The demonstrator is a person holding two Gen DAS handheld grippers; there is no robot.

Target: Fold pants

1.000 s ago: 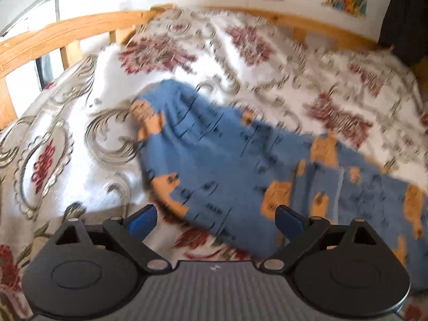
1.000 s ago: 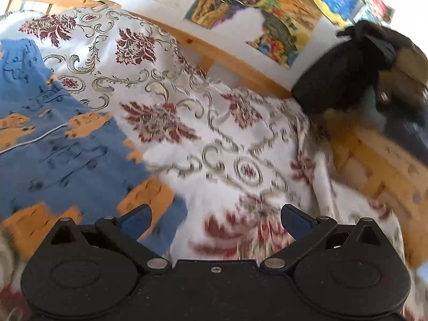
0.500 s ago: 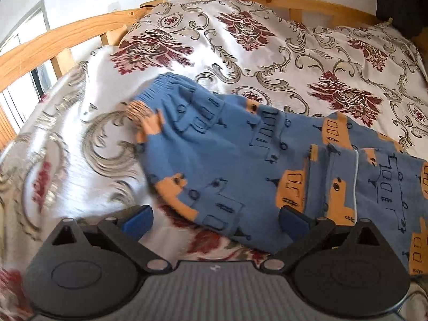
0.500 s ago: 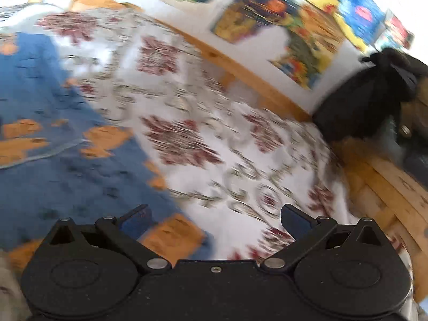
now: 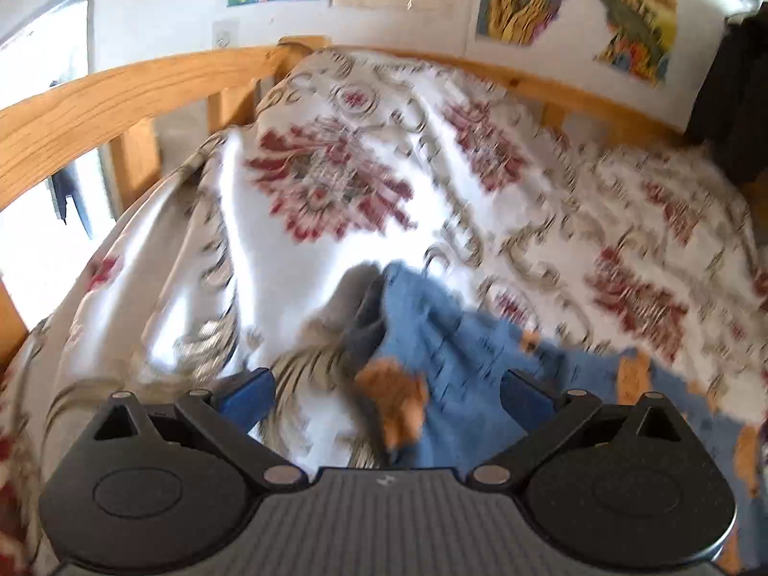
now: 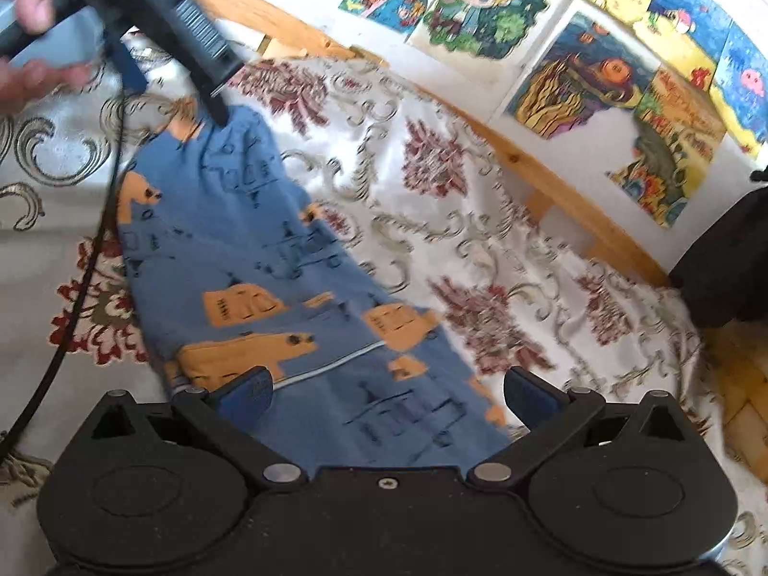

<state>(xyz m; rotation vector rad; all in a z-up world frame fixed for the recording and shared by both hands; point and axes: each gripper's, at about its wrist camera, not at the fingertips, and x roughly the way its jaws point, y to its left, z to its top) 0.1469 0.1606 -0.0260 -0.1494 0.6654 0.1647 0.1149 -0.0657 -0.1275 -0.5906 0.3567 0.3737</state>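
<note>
— What is on the bed?

— One pair of blue pants [image 6: 269, 259] with orange shapes on them. They lie flat on a white cover [image 6: 504, 249] with dark red flowers and grey curls.

— What is around the bed?

— A wooden rail [image 5: 110, 101] goes round the far side and the left side. On the wall behind it hang bright cartoon pictures [image 6: 600, 77]. I can count at least four. Something big and black [image 6: 725, 259] sits at the right end of the bed.

— How many grabbers are there?

— Two. The left gripper [image 5: 386, 393] has its two blue fingers spread wide. One end of the pants, with an orange patch, lies between them, but the fingers are not pinching it. That picture is blurry.

— And the other one?

— The right gripper [image 6: 389, 391] is spread wide too. It hangs over the other end of the pants, and nothing is held in it.

— Is anything in the way?

— A black cord [image 6: 91, 259] hangs down from the left grabber and crosses the cover just beside the pants. A hand [image 6: 29, 5] holds that grabber at the top left. Nothing lies on top of the pants.
</note>
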